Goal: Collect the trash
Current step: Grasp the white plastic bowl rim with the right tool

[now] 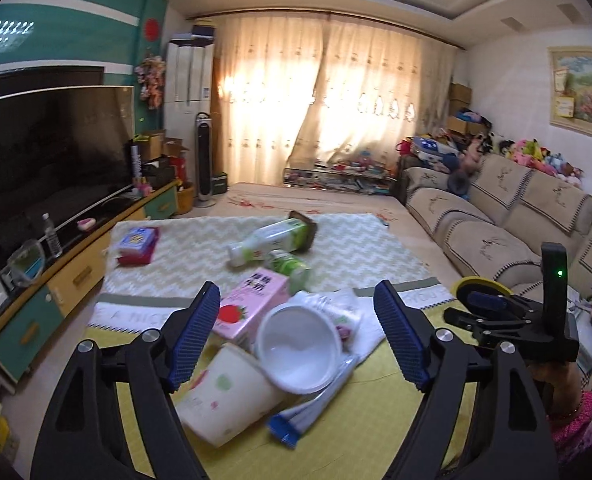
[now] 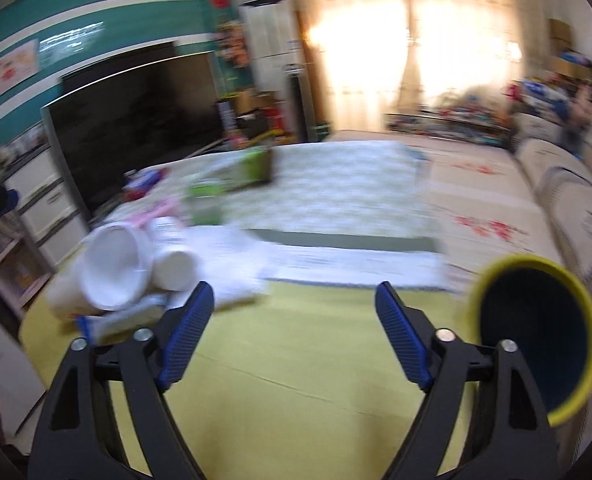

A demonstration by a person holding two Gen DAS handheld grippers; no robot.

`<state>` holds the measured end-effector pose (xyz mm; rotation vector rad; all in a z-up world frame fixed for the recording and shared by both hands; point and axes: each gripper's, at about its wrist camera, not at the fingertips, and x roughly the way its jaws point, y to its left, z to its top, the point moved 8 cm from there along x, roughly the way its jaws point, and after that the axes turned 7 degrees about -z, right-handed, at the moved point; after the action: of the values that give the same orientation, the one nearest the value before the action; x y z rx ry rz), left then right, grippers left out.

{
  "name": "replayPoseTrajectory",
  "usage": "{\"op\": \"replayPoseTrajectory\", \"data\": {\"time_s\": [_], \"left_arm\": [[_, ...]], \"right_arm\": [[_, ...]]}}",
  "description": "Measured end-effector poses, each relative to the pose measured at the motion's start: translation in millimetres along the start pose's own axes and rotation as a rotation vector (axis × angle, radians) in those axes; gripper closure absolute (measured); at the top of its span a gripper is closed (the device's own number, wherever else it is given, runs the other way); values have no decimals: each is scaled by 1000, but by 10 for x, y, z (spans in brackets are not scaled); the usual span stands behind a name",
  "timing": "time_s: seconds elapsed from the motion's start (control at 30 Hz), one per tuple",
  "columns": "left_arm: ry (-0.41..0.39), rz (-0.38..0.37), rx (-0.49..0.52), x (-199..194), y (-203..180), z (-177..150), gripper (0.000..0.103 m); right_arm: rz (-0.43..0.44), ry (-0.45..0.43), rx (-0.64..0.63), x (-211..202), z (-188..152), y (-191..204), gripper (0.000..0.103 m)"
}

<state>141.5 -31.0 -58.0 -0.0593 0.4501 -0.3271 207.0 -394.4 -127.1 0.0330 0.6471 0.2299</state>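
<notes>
So the left gripper (image 1: pixel 298 314) is hanging with its blue-padded jaws spread wide, nothing pinched, right over the trash pile: a white plastic cup (image 1: pixel 298 350) lying on its side, a cream paper cup (image 1: pixel 226 394) at 7 o'clock of it, and a pink strawberry milk carton (image 1: pixel 252 306) at 11. The right gripper (image 2: pixel 294 312) is gaping wide too, empty, over the yellow-green mat (image 2: pixel 296 360). A yellow-rimmed dark bin (image 2: pixel 536 344) is sitting at its 3 o'clock.
</notes>
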Motion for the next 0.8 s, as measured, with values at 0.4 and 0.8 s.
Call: {"op": "replayPoseTrajectory", "data": {"time_s": [0.4,0.8], "left_arm": [[2,39,-60,-145,298,-153,24],[15,42,-72,-47,334,-211,24]], "right_arm": [[221,82,-147,273,48,1238,70],[154,190,-148,647,-139,1343,71]]}}
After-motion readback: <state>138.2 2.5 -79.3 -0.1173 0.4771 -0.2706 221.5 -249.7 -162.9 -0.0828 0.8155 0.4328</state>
